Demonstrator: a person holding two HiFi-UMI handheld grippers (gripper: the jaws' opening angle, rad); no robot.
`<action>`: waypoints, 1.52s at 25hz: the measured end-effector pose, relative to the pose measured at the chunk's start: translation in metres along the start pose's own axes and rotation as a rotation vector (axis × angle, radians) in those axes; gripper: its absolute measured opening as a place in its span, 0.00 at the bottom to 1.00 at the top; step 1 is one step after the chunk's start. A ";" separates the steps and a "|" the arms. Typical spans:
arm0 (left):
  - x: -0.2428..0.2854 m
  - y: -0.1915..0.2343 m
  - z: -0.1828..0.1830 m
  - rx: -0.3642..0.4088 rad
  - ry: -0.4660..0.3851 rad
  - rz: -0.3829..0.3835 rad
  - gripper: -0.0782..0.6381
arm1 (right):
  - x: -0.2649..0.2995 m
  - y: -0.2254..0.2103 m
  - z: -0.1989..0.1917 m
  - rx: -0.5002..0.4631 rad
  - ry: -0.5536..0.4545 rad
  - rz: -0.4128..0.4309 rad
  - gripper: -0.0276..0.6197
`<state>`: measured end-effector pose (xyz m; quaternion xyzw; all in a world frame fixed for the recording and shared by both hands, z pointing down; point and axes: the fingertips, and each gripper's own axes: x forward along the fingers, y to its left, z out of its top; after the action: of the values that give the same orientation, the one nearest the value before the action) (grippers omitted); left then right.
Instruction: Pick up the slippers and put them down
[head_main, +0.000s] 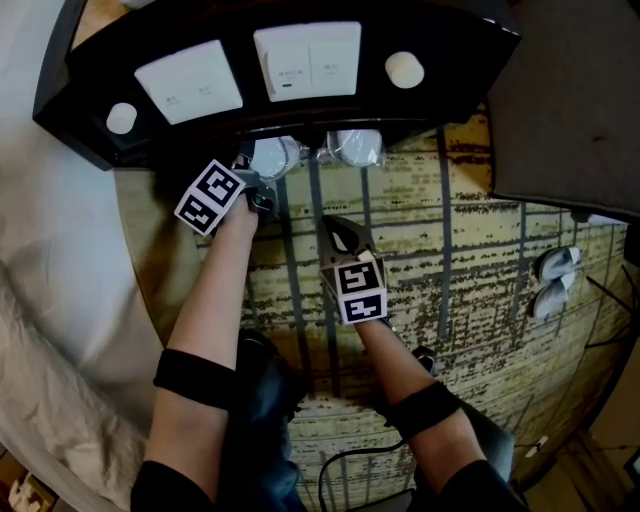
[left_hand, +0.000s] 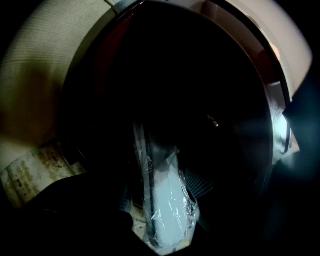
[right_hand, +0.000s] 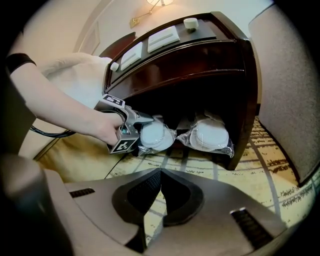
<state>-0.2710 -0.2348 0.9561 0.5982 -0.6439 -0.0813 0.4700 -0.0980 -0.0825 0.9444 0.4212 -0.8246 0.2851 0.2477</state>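
**Left gripper at bagged slipper under nightstand; right gripper idle, shut**

- Setting: dark wooden nightstand (head_main: 455, 45) with switch panels on top, standing on a striped, worn-looking carpet (head_main: 470, 240). White bedding (head_main: 50, 250) lies to the left.
- Two slipper packs sit side by side on the floor in the open space under the nightstand, each white and wrapped in clear plastic: left slipper pack (head_main: 277, 157) and right slipper pack (head_main: 356, 147). Their front ends poke out onto the carpet.
- Left gripper (head_main: 262, 197): reached in low at the left slipper pack, the hand wrapped round its handle. Its own view is very dim, but the jaws stand spread, with the plastic-wrapped slipper running lengthwise between them. The ribbed face of one pad shows just beside the wrapping. The wrapping shows no pinching from the jaws.
- From the right gripper view, the left gripper's tips sit just against the left side of that pack, which rests on the floor.
- Right gripper (right_hand: 160, 174): jaws pressed together, nothing between them. It hangs over bare carpet, pointing toward the nightstand, apart from both packs.
- The right slipper pack lies free, no gripper touching it.
- Another white pair (head_main: 555, 280) lies on the carpet far right, well apart from both grippers.
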 end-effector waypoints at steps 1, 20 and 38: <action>-0.003 0.000 0.002 0.021 -0.005 0.006 0.58 | -0.001 0.000 -0.001 0.002 0.001 0.000 0.05; -0.282 -0.133 0.037 0.407 0.211 0.062 0.18 | -0.213 0.062 0.134 -0.005 0.056 -0.001 0.05; -0.591 -0.438 0.203 0.773 0.078 -0.142 0.12 | -0.540 0.096 0.415 -0.144 -0.172 0.036 0.05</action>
<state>-0.2027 0.0542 0.2532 0.7767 -0.5659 0.1576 0.2272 0.0338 -0.0185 0.2723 0.4104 -0.8686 0.1921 0.2006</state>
